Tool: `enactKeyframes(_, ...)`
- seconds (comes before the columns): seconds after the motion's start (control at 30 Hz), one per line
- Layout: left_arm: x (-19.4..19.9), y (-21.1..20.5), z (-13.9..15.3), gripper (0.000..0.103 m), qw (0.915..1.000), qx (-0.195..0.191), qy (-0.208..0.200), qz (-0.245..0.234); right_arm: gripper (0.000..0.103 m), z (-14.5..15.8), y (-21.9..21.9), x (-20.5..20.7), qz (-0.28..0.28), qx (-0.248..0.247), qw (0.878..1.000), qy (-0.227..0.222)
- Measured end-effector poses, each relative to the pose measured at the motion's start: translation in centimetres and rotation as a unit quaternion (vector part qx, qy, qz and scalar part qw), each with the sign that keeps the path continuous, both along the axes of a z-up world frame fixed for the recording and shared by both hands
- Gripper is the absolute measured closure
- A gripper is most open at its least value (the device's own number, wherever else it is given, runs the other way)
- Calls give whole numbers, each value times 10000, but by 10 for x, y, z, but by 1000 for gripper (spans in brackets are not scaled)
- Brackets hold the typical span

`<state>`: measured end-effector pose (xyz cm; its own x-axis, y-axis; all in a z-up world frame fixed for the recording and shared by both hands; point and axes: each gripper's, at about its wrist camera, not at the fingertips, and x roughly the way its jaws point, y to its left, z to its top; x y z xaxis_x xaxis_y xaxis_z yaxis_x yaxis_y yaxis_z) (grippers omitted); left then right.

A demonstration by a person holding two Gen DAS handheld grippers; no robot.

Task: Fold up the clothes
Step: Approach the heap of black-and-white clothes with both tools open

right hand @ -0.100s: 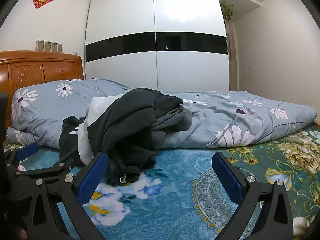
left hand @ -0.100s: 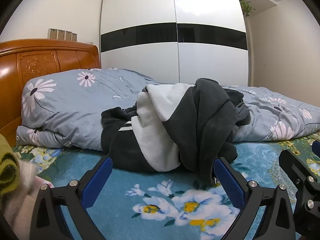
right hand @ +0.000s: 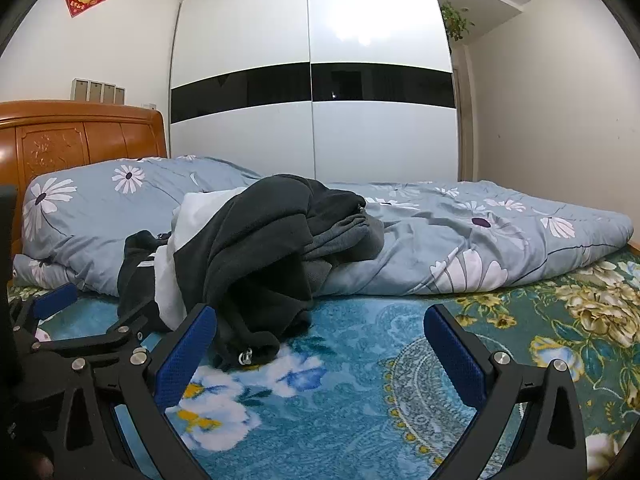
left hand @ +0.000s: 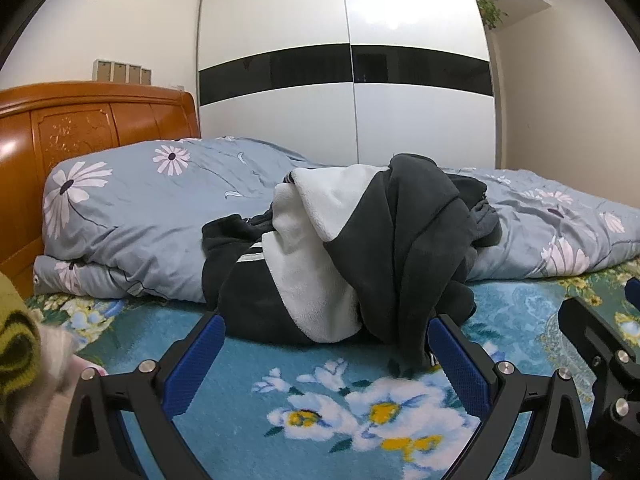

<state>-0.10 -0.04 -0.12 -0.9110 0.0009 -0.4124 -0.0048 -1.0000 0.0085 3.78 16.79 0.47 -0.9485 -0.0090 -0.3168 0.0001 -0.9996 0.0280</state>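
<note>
Both your left gripper [left hand: 326, 344] and right gripper [right hand: 320, 338] stand wide apart, holding nothing, above the floral blanket [left hand: 240, 364]. Just beyond lies the heaped dark clothes pile [left hand: 360, 248], against the grey-blue duvet [right hand: 460, 232].

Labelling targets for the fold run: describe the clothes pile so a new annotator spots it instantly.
Start at the folded blue-grey daisy duvet lying along the bed. Slumped against its front edge, onto the teal floral blanket, sits the clothes pile. It is the only dark charcoal heap, with a white fleece lining showing.
</note>
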Motion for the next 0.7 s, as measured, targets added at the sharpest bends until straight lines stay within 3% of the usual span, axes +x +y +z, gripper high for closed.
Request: enactKeyframes(0.7, -2, -3, 4, 0, 9999, -116, 59, -34, 0, 2, 3, 2, 21, -187, 9998, 2)
